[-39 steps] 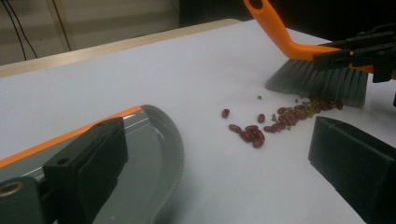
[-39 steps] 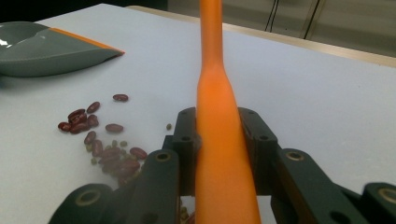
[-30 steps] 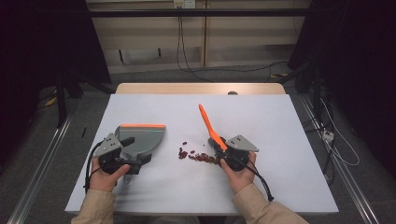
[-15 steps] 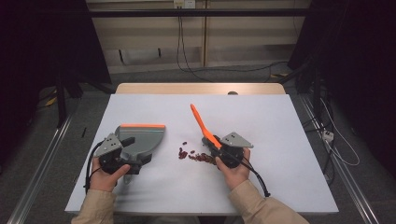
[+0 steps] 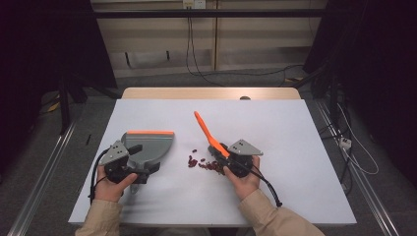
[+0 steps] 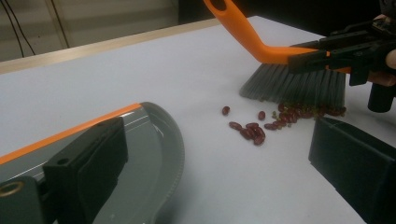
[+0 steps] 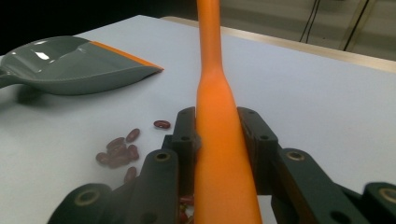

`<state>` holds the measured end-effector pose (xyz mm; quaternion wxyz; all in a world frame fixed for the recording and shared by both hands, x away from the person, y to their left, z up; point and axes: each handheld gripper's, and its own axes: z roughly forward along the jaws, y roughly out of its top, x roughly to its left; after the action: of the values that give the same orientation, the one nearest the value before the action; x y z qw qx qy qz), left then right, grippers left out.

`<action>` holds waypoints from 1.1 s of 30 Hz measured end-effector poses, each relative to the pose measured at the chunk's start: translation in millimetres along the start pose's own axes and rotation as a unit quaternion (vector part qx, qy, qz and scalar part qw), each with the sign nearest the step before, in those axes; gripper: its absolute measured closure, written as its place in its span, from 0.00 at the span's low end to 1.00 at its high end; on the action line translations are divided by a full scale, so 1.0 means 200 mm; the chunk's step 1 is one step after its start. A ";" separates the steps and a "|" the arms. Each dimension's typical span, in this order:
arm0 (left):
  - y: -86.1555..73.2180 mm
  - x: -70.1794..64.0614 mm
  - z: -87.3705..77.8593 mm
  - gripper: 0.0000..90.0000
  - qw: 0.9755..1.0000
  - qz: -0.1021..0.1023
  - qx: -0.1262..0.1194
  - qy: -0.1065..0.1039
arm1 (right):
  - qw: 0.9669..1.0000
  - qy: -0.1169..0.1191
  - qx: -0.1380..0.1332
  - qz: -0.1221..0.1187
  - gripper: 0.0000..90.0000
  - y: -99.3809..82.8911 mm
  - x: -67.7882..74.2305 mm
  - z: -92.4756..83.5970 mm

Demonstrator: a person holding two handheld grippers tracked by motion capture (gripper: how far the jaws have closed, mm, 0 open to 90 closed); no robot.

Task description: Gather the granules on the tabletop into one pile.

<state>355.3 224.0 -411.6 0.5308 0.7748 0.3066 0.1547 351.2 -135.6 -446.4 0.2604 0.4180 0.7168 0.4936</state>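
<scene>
The right gripper (image 5: 227, 156) is clamped on the orange brush (image 5: 205, 132), its jaws tight against the handle in the right gripper view, and over the last second the brush has swung: its handle leaned up and to the right before and now tips further left, its tip nearer the middle of the table (image 5: 275, 123). The bristles (image 6: 293, 85) sit down on the surface right behind the beans (image 5: 204, 163), touching the back of the little red heap, so the sweep looks to be under way. The beans have barely spread; they lie between brush and dustpan (image 5: 147, 145), apart from the pan. The left gripper (image 5: 129, 164) has kept still at the pan's handle end; its jaws stand around the pan's grey body in the left gripper view, but I cannot tell whether they press on it. The pan's orange lip does not face the beans, so it will probably need turning before they can be swept in.
</scene>
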 end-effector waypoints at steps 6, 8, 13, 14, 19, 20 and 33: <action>0.00 0.00 0.00 0.05 1.000 -0.002 0.000 0.000 | 1.000 0.023 -0.001 -0.013 0.78 0.01 -0.01 0.00; 0.00 0.00 0.00 0.05 1.000 -0.001 0.000 0.003 | 1.000 0.026 -0.004 -0.016 0.78 0.01 -0.02 0.00; -0.01 0.00 0.00 0.05 1.000 -0.004 0.000 0.005 | 0.997 0.063 -0.037 -0.032 0.78 0.12 -0.13 -0.01; -0.01 0.00 0.00 0.05 1.000 -0.004 0.000 0.005 | 0.997 0.063 -0.037 -0.032 0.78 0.12 -0.13 -0.01; -0.01 0.01 0.00 0.05 1.000 -0.008 0.001 0.008 | 0.991 0.113 -0.038 -0.060 0.78 0.19 -0.20 0.11; -0.01 0.01 0.00 0.05 1.000 -0.008 0.001 0.008 | 0.991 0.113 -0.038 -0.060 0.78 0.19 -0.20 0.11; -0.02 0.03 -0.01 0.05 1.000 -0.014 0.001 0.014 | 0.963 0.238 0.013 -0.129 0.78 0.18 -0.23 0.41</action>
<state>356.9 230.9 -415.1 0.5277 0.7685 0.3254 0.1579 452.6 -129.1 -445.4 0.1381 0.1960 0.8123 0.5316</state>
